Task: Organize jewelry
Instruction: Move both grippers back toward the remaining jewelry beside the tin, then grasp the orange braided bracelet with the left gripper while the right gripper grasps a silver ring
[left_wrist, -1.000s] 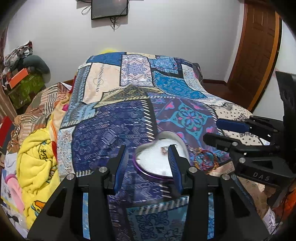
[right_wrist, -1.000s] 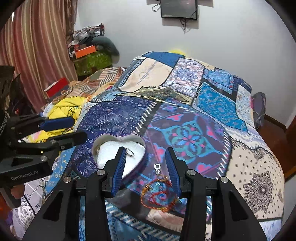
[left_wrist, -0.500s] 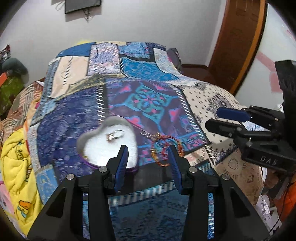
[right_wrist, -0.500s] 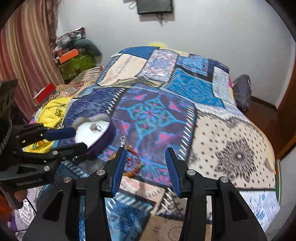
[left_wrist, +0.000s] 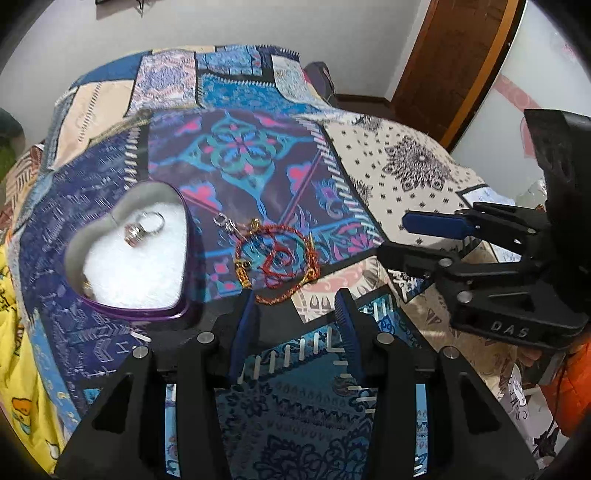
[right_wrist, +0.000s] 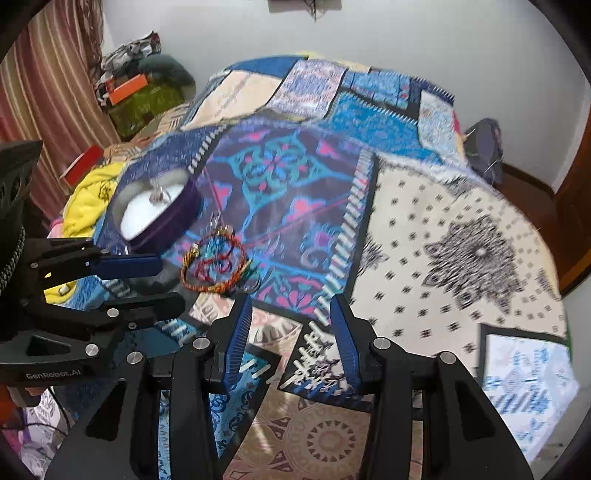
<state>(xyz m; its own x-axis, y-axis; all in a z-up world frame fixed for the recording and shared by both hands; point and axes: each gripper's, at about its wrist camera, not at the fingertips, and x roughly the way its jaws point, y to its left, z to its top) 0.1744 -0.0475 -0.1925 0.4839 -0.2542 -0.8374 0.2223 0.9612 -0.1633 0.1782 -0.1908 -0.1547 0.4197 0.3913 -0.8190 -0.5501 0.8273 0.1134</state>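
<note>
On the bed quilt (left_wrist: 240, 155), the heart-shaped tin (left_wrist: 127, 254) sits open with a ring (left_wrist: 144, 227) already on its white padding, so it's the drop target. The red-orange bracelets (left_wrist: 280, 254) lie just beside it (earring hook too), not yet sorted. Left gripper (left_wrist: 295, 306) hovers close, jaws wide and empty. Right gripper (right_wrist: 290, 314) is the same, likely lining up for the bracelets.

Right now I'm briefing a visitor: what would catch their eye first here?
Probably the heart tin on the patchwork quilt, white inside with a ring lying in it. Just right of it, on the quilt, lies a red and gold bracelet. Both grippers, left and right, are open and empty.
</note>
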